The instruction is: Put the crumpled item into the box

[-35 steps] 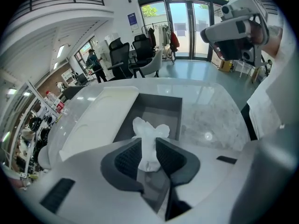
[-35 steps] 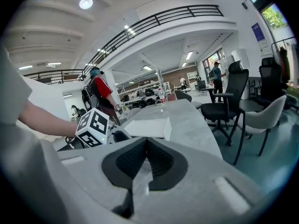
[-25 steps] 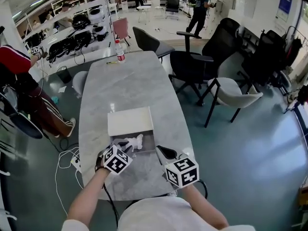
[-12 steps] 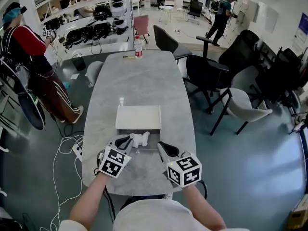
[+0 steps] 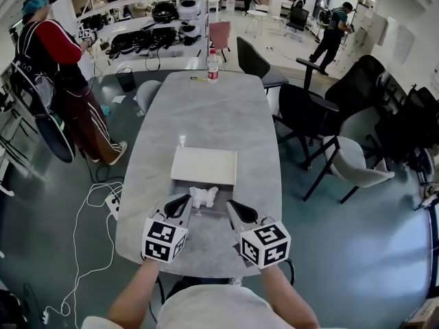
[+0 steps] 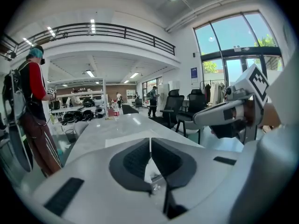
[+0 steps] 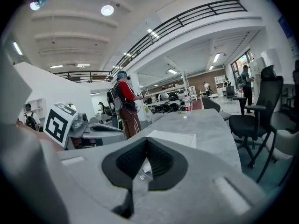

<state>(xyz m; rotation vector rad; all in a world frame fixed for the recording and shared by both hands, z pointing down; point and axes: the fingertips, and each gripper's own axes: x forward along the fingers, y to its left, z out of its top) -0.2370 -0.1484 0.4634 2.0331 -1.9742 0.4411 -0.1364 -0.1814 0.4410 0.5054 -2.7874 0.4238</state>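
Since the earlier frame the crumpled item (image 5: 204, 196) has shifted from the left gripper's (image 5: 184, 201) tip toward the middle of the box (image 5: 221, 192). The left gripper has drawn back a little.

- **Crumpled item:** white, lies inside the open box near its far wall, just below the lid (image 5: 204, 166). It sits between the two gripper tips. Contact with the left tip cannot be determined.
- **Box:** stands near the table's (image 5: 206, 115) near edge, about midway across. The white lid lies flat on the far side.
- **Left gripper** (image 6: 150, 141): jaws closed pad to pad, with nothing held between them. The tip points into the box from its near-left corner.
- **Right gripper** (image 5: 231, 205): jaws together and empty in the right gripper view (image 7: 146, 143). The tip is at the box's near-right corner, apart from the item.
- **Surroundings:** a bottle (image 5: 212, 65) stands at the table's far edge. A person in red (image 5: 62, 67) stands left of the table.
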